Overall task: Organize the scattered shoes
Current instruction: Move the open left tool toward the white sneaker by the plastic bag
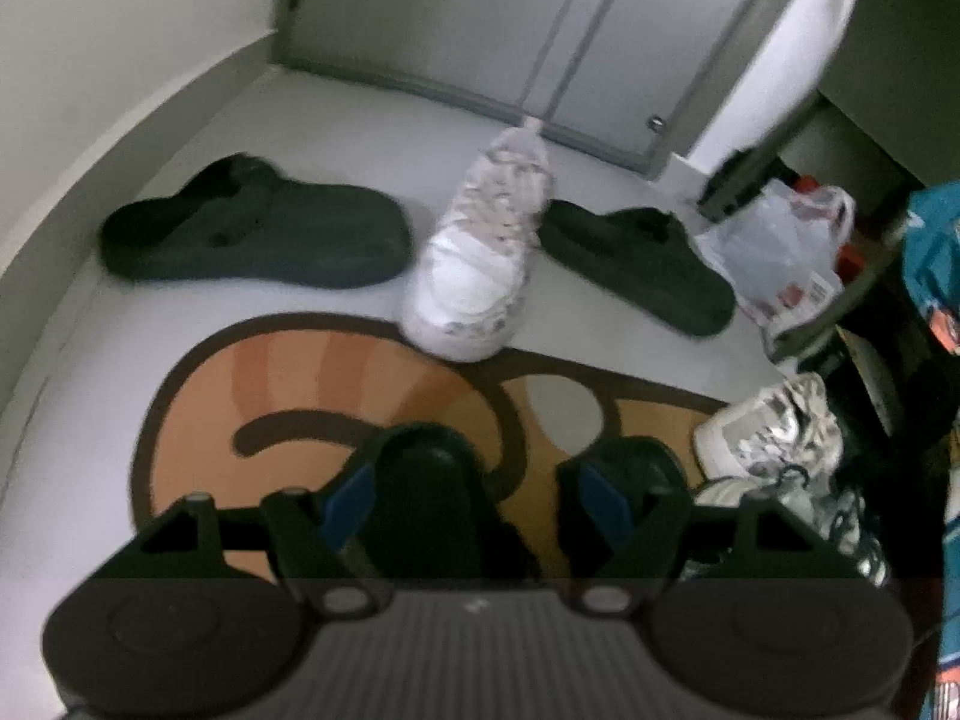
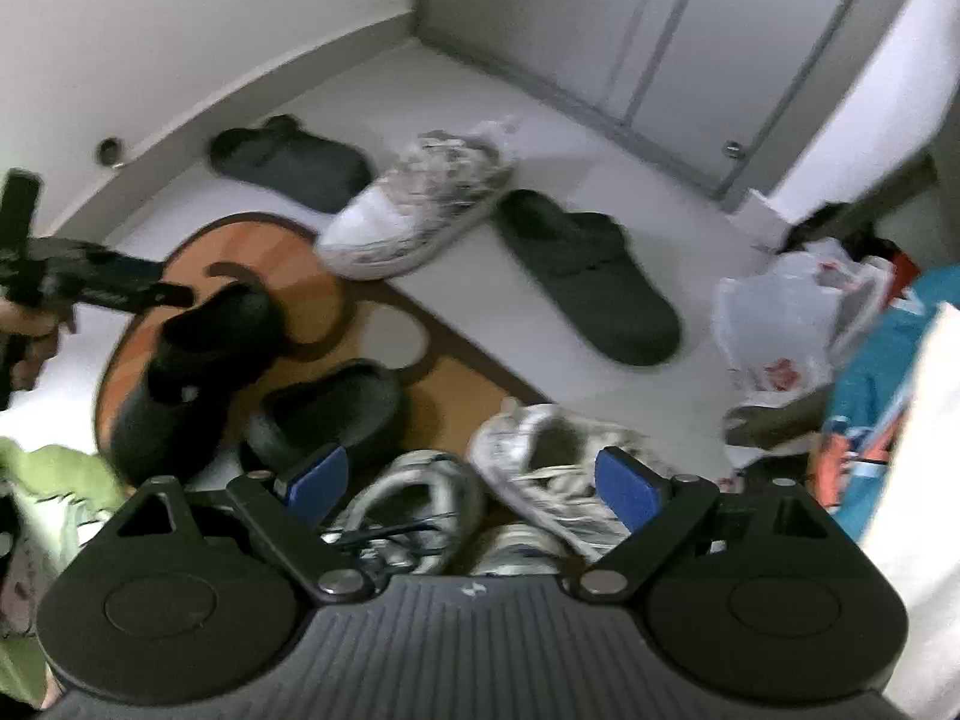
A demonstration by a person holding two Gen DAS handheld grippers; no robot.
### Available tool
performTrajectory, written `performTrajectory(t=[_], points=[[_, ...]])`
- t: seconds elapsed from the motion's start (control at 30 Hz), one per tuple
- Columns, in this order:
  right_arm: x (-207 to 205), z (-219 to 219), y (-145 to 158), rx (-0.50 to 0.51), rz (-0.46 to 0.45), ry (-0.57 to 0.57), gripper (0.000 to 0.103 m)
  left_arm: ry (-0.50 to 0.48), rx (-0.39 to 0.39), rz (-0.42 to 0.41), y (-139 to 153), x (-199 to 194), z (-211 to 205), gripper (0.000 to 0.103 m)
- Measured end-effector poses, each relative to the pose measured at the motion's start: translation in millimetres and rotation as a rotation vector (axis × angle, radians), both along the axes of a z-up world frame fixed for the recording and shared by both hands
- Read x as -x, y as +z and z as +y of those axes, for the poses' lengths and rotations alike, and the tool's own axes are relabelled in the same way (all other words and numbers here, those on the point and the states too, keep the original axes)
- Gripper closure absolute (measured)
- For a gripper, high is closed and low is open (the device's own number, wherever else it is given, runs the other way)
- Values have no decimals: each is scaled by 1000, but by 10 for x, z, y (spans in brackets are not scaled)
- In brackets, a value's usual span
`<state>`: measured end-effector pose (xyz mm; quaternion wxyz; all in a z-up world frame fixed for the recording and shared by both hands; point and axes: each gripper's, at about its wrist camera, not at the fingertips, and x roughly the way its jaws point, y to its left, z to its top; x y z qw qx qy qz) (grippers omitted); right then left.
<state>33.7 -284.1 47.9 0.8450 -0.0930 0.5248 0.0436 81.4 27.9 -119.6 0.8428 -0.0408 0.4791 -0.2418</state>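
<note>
My left gripper (image 1: 474, 480) is clamped on a black slipper (image 2: 198, 360), and from the right wrist camera I can see that slipper hanging toe-down off the fingers over the orange rug (image 1: 198, 420). The second black slipper (image 2: 327, 414) sits on the rug just beside it, open end facing the camera.

My right gripper (image 2: 474, 480) is spread wide with nothing pinched, hovering over a pile of white-and-grey sneakers (image 2: 540, 462) at the rug's edge (laces everywhere, and too blurry to count how many are in the heap).

Further out on the pale floor (image 1: 336, 120) there are three more shoes in a loose row: a dark clog (image 1: 258, 228) on the left near the wall, a white sneaker (image 1: 480, 252) in the middle with its toe touching the rug's border, and another dark clog (image 1: 642, 264) to the right of it, just beside the sneaker. A plastic bag (image 1: 780, 246) sits past that clog, next to some teal fabric (image 2: 882, 360). The grey sliding doors (image 1: 540, 30) run along the back.
</note>
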Motion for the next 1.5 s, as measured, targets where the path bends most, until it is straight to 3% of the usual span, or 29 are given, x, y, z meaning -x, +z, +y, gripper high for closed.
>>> performTrajectory(t=[0.27, 0.63, 0.77, 1.07, 1.23, 1.37, 1.5], points=[[-114, -378, 107, -3, -79, -142, 10, -109, 46, 2, 74, -190, -642, 25], [-158, -493, 130, -34, -49, -138, 10, -251, 26, 54, 247, -398, -1729, 26], [-152, -609, 248, -51, -89, -175, 10, -282, 99, 105, 226, -332, -2090, 31], [-103, -704, 440, -79, -148, -219, 10, -337, 95, 206, 5, -246, -2627, 31], [-107, -803, 479, -110, -156, -250, 10, -253, 164, 321, -161, -387, -2828, 32], [-99, -844, 503, -110, -174, -270, 10, -308, 206, 386, -331, -390, -3056, 32], [-107, -882, 461, -117, -164, -294, 10, -271, 198, 399, -514, -374, -3148, 35]])
